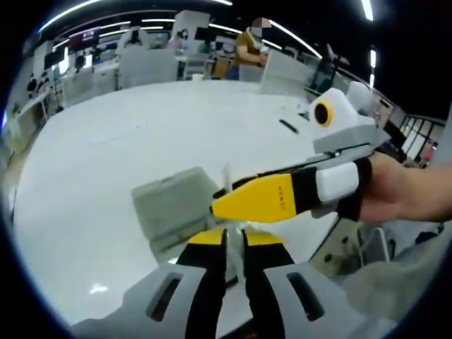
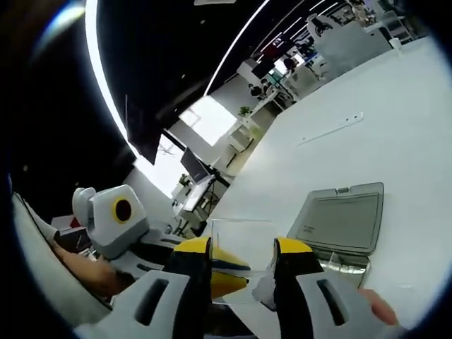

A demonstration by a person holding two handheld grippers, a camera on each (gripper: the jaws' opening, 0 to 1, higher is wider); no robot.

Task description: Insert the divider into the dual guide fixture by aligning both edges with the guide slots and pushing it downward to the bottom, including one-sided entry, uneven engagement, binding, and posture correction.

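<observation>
The divider (image 1: 234, 256) is a thin clear plate. In the left gripper view it stands edge-on between my left gripper's (image 1: 235, 237) yellow tips, which are shut on it. My right gripper (image 1: 215, 207) comes in from the right and reaches across the plate. In the right gripper view the divider (image 2: 241, 240) faces me, and its two side edges meet the jaws of my right gripper (image 2: 242, 245). The left gripper's yellow tip (image 2: 236, 277) shows through the plate. The grey guide fixture (image 1: 176, 205) (image 2: 342, 220) lies on the white table (image 1: 106, 162), just beyond the divider and apart from it.
A hand (image 1: 402, 187) holds the right gripper. The table's edge (image 1: 332, 236) runs close on the right, with chairs below it. A small dark strip (image 1: 288, 126) lies far out on the table. Desks, screens and a person (image 1: 248, 46) stand at the back.
</observation>
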